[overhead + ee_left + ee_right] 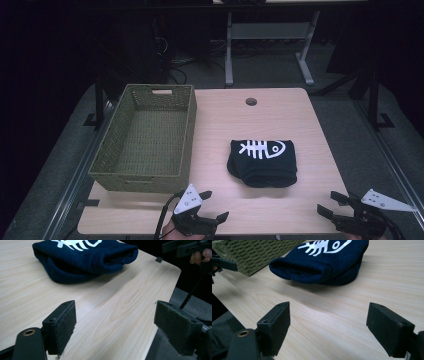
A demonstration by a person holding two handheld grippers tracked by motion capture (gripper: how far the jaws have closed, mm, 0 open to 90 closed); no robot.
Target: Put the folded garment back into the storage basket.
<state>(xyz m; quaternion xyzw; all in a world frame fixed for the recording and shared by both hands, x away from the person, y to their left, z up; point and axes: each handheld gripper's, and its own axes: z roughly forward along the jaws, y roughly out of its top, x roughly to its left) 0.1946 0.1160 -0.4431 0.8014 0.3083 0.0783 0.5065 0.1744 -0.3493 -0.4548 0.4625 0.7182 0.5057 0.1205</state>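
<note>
Nearest me, my left gripper [209, 206] and right gripper [334, 204] hover at the desk's [210, 145] near edge, fingers [65, 322] apart and empty on both. Ahead, between them, lies a folded navy garment [263, 162] with a white fishbone print: soft, light, floppy, I'd judge. I'd pinch its thick rolled near fold. Beyond the left fingers sits a woven basket [145, 137].

Right gripper [328, 327] sits low over the wooden table [352, 307], jaws spread wide apart with nothing between them. A folded dark blue garment [322, 263] with a white fish-skeleton print lies ahead on the table, well clear of the jaws. A green woven basket [254, 253] is at upper left, just beside the garment, and part of the left gripper [222, 265] shows at the left edge.
</note>
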